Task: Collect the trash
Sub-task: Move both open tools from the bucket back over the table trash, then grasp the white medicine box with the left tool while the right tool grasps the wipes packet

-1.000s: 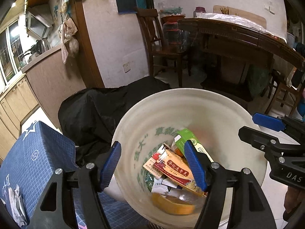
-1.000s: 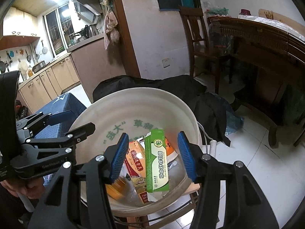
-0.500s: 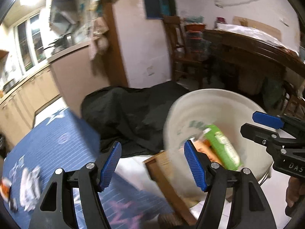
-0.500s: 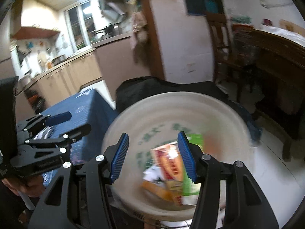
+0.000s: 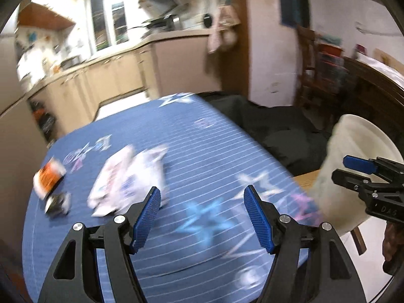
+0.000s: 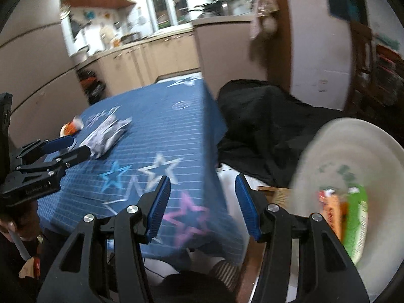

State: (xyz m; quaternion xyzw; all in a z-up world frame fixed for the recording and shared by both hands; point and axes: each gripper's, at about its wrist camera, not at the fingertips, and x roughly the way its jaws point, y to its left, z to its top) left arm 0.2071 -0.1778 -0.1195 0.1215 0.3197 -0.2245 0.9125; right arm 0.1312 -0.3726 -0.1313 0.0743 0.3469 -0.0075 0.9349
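Nearest us, our left tool (image 5: 202,218) hangs over the tabletop (image 5: 202,151) with its ribbed blue pads parted and nothing between them. Our right tool (image 6: 202,205) sits over the tabletop's right edge, jaws likewise apart and empty.

The tabletop wears a blue cloth with thin white lines and printed stars in white, light blue and pink; it drapes over the edge. On it, left of our left tool, lies the trash: crumpled white paper (image 5: 128,176), an orange packet (image 5: 49,176) beyond it to the left, and a small dark scrap (image 5: 56,202) just in front of the packet. All are blurred.

To the right, off the tabletop, stands a round cream bin (image 6: 353,151), smooth-walled, holding a green box (image 6: 354,219) and an orange box (image 6: 333,209). Behind it a black cloth (image 6: 265,126) lies heaped.

Farther back run beige cabinets (image 5: 113,75) under a counter, a bright window (image 5: 108,25), and at right a dark wooden chair (image 5: 306,58).
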